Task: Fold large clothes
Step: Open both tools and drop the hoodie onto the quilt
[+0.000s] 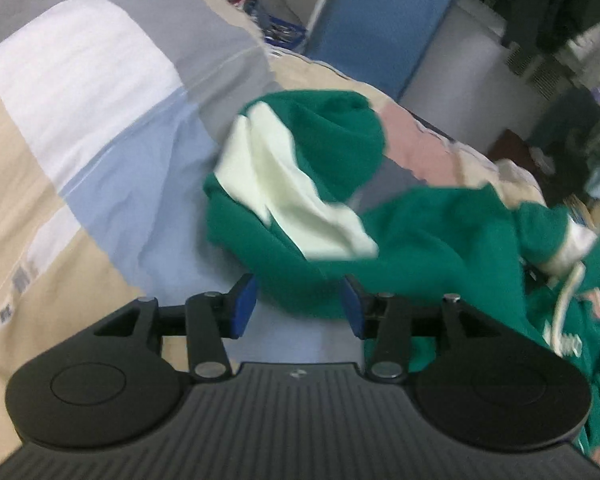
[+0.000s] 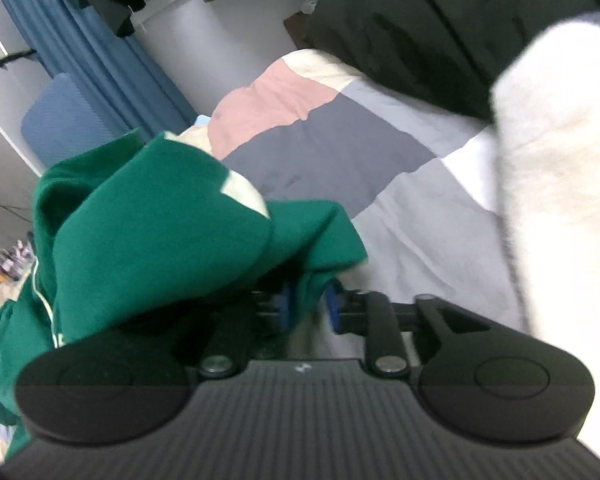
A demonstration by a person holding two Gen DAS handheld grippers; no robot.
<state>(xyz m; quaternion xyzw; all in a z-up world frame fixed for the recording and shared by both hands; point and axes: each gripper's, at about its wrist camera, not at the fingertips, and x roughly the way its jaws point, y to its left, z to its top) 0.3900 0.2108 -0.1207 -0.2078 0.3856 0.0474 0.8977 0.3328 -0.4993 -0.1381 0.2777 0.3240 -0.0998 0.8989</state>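
Item: green hoodie (image 1: 400, 248), crumpled unfolded on the patchwork duvet (image 1: 80, 120), cream hood lining at twelve o'clock. My left gripper (image 1: 298, 306): jaws apart, cloth edge between, unpinched. My right gripper (image 2: 309, 306): jaws partly apart, green fold between; grip uncertain. Folding: I judge it barely begun.

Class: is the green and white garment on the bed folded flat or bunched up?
Bunched up: the green and white garment lies crumpled in loose heaps on the bed cover.
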